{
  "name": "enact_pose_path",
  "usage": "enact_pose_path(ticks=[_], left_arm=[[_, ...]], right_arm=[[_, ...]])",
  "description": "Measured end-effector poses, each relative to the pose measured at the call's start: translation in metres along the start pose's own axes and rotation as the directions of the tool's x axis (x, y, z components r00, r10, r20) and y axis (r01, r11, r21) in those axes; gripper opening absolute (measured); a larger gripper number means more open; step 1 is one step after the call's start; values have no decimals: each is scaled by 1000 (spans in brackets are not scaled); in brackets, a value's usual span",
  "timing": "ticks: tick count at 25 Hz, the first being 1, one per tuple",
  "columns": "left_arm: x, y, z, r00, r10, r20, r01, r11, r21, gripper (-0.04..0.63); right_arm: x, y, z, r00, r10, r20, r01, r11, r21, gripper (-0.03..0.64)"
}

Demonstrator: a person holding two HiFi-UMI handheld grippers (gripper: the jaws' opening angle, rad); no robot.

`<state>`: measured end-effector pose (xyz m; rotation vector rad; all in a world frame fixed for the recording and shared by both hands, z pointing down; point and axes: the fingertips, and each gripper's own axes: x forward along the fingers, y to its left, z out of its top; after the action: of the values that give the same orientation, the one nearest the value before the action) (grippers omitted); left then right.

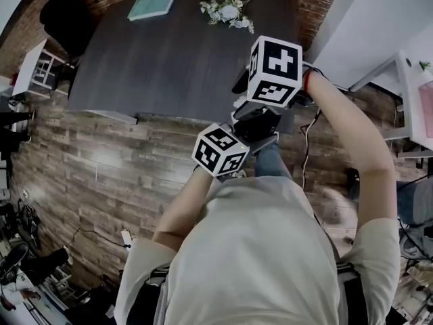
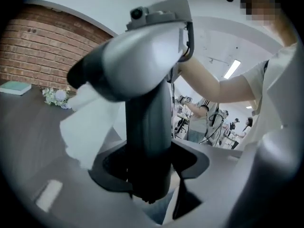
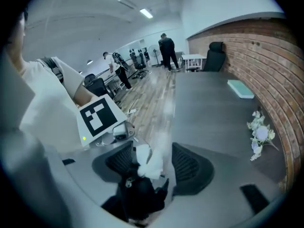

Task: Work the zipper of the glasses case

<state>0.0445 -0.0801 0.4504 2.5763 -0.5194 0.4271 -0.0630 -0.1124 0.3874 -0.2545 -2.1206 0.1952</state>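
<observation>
Glasses case (image 3: 137, 196): clamped in left gripper (image 2: 153, 167) to steady it; right gripper (image 3: 154, 167) open-jawed at its zipper end (image 3: 128, 182), seemingly aiming.

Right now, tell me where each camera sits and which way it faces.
Head view: on the person's head, facing steeply down at the table; shirt and both arms show.
Left gripper view: on the left gripper, looking along its fingers at the glasses case between them; an arm and shirt behind.
Right gripper view: on the right gripper, looking along its fingers over the case and table; shirt at left.
Shared: all three catch the teal book and flowers.
</observation>
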Motion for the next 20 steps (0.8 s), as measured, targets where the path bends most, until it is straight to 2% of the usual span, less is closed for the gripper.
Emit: enact_pose_path(ticks=[3,5,6,7,11,14,20], left_arm=[[4,-1,-5,1000,1,-21,-1,1000,-4,258],[5,0,-8,999,4,-32,-4,1000,-9,258],[5,1,-10,999,6,-39,-6,1000,-10,258],[5,2,-12,999,7,-46,-8,1000,-11,258],[5,9,-19,998,13,-61,-15,999,-31,258],[3,14,-22,998,31,-56,-34,998,-47,258],[-12,31,-19,997,76,20,-73,991,-111,255]], right_arm=[[14,5,-5,996,11,-89,-15,999,-50,195],[19,3,-9,991,-37,-131,25,996,-90,108],[20,1,-10,988,-65,-140,50,992,-112,42],[20,0,-10,987,-81,-138,63,990,-127,9],[7,-1,7,996,-80,-40,75,989,-129,6],[-15,-4,20,990,-131,58,137,984,-117,5],[-62,-13,30,934,-264,241,281,959,-38,2]])
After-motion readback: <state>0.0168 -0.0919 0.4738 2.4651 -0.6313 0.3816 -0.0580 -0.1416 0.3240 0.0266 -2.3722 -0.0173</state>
